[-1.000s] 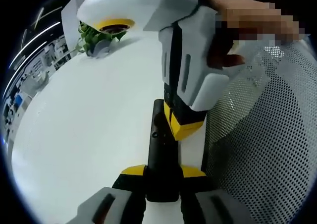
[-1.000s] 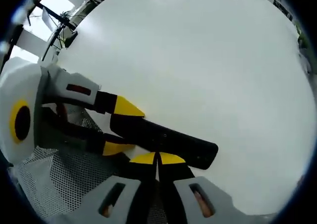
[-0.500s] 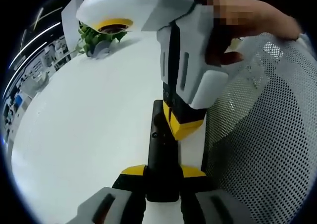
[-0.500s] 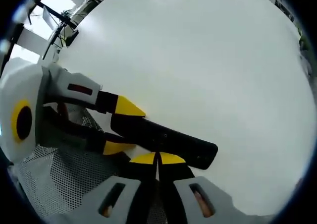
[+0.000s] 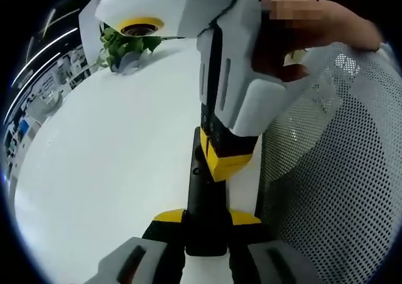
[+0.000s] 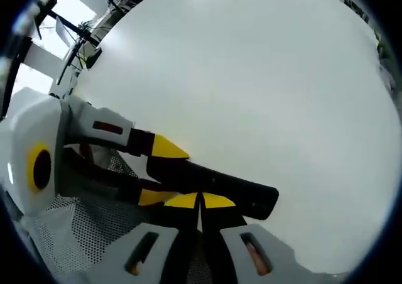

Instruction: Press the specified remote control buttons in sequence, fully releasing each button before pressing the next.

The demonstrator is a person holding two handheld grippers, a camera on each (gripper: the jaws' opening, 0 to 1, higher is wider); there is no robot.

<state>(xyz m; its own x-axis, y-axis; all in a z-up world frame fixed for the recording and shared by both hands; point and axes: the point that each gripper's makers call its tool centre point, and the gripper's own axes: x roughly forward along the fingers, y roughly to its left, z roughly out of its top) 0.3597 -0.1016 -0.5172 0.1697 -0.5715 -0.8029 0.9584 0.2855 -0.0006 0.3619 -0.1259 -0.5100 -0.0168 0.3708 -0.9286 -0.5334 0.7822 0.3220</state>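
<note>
A black remote (image 5: 205,199) lay low in the left gripper view, clamped by the left gripper (image 5: 206,218). The right gripper (image 6: 201,200), jaws together, pressed on it. A plant pot (image 5: 129,59) stood upper left; the white table (image 5: 107,146) lay open, a mesh chair (image 5: 333,171) at its edge.

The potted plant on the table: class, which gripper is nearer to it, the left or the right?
Right. In the left gripper view the right gripper reaches further up the table toward the potted plant; the left gripper sits back, clamped on the remote control's near end.
</note>
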